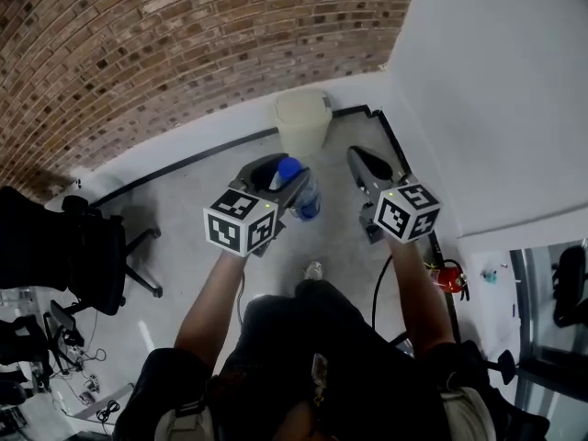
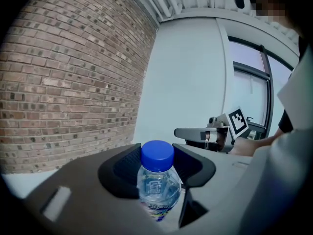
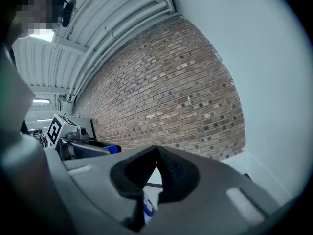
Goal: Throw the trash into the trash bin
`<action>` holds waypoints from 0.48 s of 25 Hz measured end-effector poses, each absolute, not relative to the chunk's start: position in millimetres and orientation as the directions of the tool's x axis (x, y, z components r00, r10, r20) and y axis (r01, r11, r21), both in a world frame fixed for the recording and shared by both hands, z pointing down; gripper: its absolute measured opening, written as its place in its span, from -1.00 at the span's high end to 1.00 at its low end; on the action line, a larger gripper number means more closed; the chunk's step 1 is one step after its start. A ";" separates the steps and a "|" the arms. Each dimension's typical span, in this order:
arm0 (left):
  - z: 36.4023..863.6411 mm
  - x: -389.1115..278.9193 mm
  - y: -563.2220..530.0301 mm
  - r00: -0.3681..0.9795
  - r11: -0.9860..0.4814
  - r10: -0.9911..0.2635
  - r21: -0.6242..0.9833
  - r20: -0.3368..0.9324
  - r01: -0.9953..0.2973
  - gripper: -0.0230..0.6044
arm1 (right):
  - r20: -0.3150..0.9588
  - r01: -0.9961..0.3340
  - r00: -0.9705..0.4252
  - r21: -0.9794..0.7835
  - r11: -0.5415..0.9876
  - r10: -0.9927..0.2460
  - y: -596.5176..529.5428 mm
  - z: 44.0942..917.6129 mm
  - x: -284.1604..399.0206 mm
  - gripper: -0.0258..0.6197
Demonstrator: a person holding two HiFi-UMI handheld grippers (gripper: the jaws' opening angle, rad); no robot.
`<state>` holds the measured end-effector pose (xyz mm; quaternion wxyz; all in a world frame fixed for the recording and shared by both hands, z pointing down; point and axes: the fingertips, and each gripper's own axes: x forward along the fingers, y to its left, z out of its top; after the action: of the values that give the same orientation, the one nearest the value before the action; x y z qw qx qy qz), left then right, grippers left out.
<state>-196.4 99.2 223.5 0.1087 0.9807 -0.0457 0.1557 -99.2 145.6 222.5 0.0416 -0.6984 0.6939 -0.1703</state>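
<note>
Cream trash bin upright on the floor, in the corner between the brick wall and the white wall. Lid over the top, inside hidden. Apart from both grippers, just beyond their tips in the head view.

Clear plastic bottle with a blue cap, clamped in the left gripper. In the left gripper view, jaws spread wide around the bottle, dark pads against its shoulders just below the cap, a printed label low on the body. Cannot tell whether any liquid inside. Off the floor, short of the bin.

Right gripper beside the left, also aimed toward the bin. In the right gripper view, jaw tips pressed together at the right gripper front, with a small white-and-blue scrap low in the gap behind them, too little of it showing to name.

Curved brick wall across the top and left of the head view, plain white wall at right. Pale grey floor below, with a black cable along the base of the brick wall. Black office chair at far left. Small red fire extinguisher low by the white wall, near the right forearm
</note>
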 end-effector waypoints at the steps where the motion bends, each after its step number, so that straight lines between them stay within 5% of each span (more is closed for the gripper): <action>1: 222.8 -188.2 99.7 0.947 -0.974 -0.052 0.195 0.317 -0.119 0.27 | 0.177 -0.954 -0.014 -0.297 -0.040 -0.984 147.2 222.4 -90.0 0.91; 12: 230.4 -101.6 107.7 0.943 -0.980 0.053 0.199 0.327 -0.014 0.27 | 0.172 -0.936 0.104 -0.316 -0.155 -0.980 175.4 228.3 -9.0 0.91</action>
<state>-101.6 107.7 230.4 0.0998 0.9807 0.0101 0.1679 -9.0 175.4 228.3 0.0638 -0.7404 0.6468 -0.1716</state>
